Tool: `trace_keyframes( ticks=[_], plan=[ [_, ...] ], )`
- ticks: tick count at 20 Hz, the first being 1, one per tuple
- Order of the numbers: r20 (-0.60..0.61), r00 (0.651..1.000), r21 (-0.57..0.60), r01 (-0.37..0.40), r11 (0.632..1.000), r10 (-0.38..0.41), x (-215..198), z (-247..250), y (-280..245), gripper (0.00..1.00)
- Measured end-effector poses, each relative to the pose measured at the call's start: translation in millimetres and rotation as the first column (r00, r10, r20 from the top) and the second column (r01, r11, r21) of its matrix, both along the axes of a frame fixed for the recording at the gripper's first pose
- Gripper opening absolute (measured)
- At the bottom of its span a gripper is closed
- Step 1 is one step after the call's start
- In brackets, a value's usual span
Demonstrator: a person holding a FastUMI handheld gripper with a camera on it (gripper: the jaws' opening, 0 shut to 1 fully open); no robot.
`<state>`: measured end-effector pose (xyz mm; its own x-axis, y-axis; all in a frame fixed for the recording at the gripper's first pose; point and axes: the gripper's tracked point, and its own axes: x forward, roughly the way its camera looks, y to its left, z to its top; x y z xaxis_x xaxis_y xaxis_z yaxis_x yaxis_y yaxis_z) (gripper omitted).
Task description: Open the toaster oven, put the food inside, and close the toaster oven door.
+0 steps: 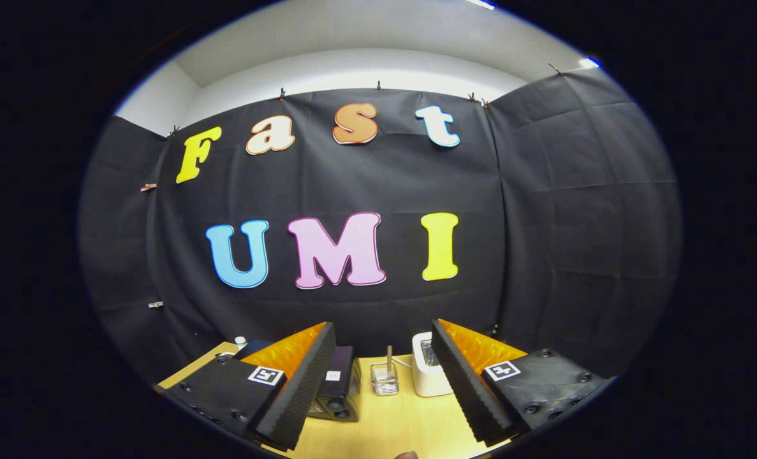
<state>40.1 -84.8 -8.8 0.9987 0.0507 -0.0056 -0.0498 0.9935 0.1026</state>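
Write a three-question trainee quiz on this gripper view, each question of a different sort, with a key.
1. True or false: the gripper has its fingers shut on the toaster oven.
2. Multiple choice: what stands on the wooden table in the gap between the two fingers, beyond them? A) a small clear container with a thin stick upright in it; B) a red mug; C) a folded towel.
3. Fill in: the white appliance stands just ahead of the ______ finger.

Key: 1 false, the fingers are spread apart and hold nothing. 2 A. 3 right.
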Motion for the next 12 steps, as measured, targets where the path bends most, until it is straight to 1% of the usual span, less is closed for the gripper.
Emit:
trace_keyframes(
  ticks=[3, 9, 12],
  plan=[
    [0.053, 0.998, -0.022, 0.021, 1.0, -0.019, -3, 14, -22, 0.97],
    [0.048, 0.998, 0.016, 0.047, 0.999, -0.048, -5, 12, -51, 0.98],
    [0.048, 0.997, 0.01, 0.055, 0.998, -0.056, -5, 9, -58, 0.98]
  ],
)
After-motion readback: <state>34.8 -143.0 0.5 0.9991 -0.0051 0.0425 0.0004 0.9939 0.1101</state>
